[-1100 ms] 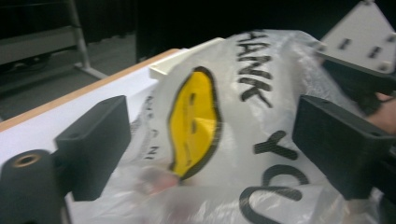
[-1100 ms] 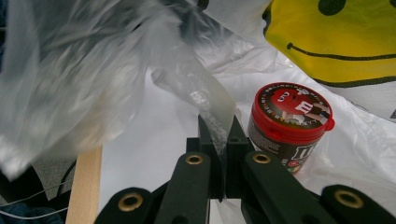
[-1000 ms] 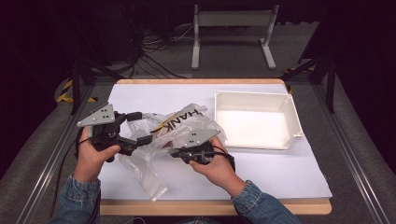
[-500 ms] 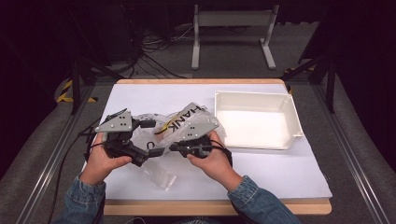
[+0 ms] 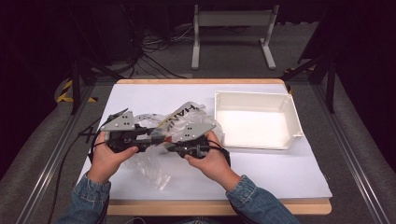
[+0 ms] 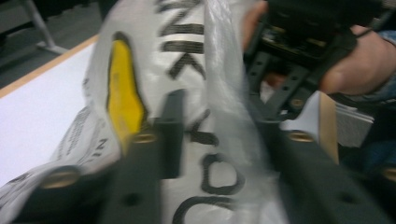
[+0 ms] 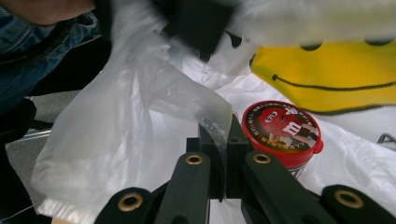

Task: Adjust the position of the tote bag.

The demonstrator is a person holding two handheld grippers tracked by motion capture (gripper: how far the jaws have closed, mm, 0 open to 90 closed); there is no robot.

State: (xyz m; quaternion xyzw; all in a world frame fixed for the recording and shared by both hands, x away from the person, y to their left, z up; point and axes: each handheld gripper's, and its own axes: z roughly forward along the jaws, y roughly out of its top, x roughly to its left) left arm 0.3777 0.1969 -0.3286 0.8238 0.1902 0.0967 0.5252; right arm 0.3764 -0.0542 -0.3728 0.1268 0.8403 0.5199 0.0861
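High view: both hands meet over the left half of the white-covered tabletop (image 5: pixel 261 172), with a thin plastic bag (image 5: pixel 180 122) bunched between them and partly lifted off the surface. An open white bin (image 5: pixel 254 122) stands just right of the bag, apart from it.

Left tool (image 5: pixel 140 136): its jaws have just been closing. The left gripper view shows the printed bag film (image 6: pixel 196 93), with black lettering and a yellow patch, lying between and over the two jaws; whether the pads press on it I cannot tell from this blurred view. The same view shows the right hand (image 6: pixel 359 65) and its tool close behind the film.

Right tool (image 7: pixel 224 140): clenched, with a fold of clear film pinched between its jaws. The right gripper view alone reveals a red-lidded candy tub (image 7: pixel 282 133) lying against the bag just beyond the jaws, and a yellow printed face (image 7: pixel 327 74) on the film above it.
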